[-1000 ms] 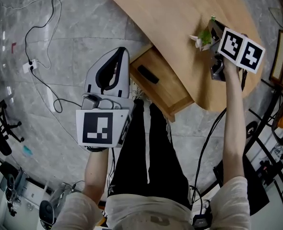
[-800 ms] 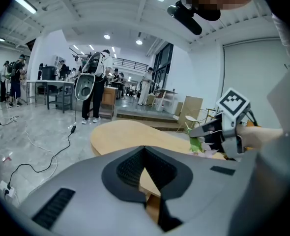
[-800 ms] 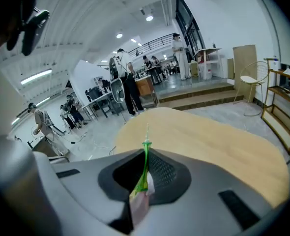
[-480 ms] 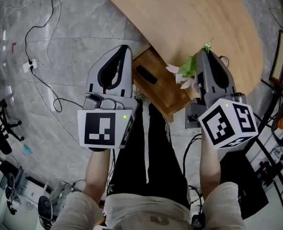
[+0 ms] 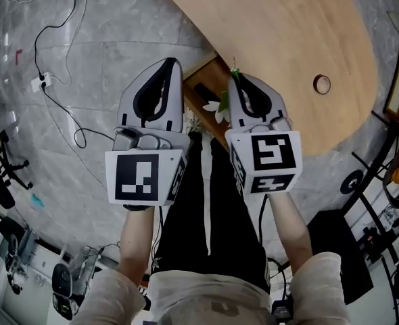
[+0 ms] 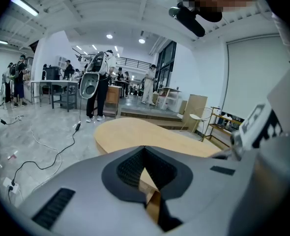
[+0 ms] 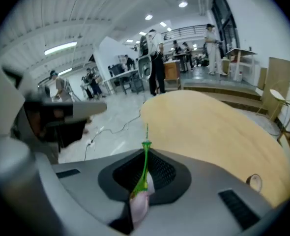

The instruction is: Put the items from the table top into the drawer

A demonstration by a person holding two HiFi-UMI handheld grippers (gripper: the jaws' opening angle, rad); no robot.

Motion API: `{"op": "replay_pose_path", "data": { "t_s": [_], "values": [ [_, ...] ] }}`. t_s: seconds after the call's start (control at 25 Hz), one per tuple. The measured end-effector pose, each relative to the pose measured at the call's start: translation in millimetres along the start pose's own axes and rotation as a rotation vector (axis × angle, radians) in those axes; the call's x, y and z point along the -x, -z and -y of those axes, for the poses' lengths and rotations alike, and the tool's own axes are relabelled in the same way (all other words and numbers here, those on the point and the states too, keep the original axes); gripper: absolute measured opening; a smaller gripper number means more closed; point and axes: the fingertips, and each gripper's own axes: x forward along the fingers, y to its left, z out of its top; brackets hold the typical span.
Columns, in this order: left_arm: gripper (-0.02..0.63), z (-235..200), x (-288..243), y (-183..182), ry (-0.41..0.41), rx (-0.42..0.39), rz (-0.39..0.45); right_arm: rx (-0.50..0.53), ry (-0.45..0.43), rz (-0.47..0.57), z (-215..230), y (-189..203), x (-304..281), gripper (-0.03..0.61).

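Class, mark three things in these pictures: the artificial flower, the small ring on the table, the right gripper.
artificial flower (image 7: 145, 167): right gripper view, on its green stem.
ring (image 5: 314, 84): head view, on its rim.
right gripper (image 5: 235, 80): head view, midway between its fingertips.

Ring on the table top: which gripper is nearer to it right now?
Right. The right gripper, shut on a flower, is by the table edge, the ring off to its right in head view. The left gripper is further left, over the floor.
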Motion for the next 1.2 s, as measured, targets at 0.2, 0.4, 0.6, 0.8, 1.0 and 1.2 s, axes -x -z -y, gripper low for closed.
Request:
{"op": "replay_pose_path", "data": {
  "t_s": [0.2, 0.4, 0.6, 0.8, 1.0, 1.2],
  "values": [
    [0.008, -13.2, 2.0, 6.8, -0.019, -0.014, -0.005, 0.259, -0.012, -0.270, -18.5, 108.2, -79.2, 0.028],
    [0.008, -28.3, 4.9, 15.5, -0.052, -0.006, -0.019, 0.452, 0.031, -0.434, -7.7, 170.0, -126.7, 0.028],
    [0.008, -30.1, 10.2, 23.5, -0.057, -0.001, -0.029, 0.509, 0.069, -0.491, 5.5, 190.0, -142.0, 0.029],
    [0.008, -20.7, 10.9, 24.0, -0.045, 0.004, -0.027, 0.454, 0.053, -0.497, 4.5, 195.1, -142.3, 0.182],
    [0.008, -16.0, 8.9, 23.9, -0.030, 0.000, -0.023, 0.434, 0.065, -0.465, -1.8, 191.8, -138.1, 0.196],
    [0.008, -12.8, 10.7, 23.7, -0.031, -0.003, -0.017, 0.312, 0.005, -0.405, -20.6, 170.9, -116.3, 0.196]
  ]
}}
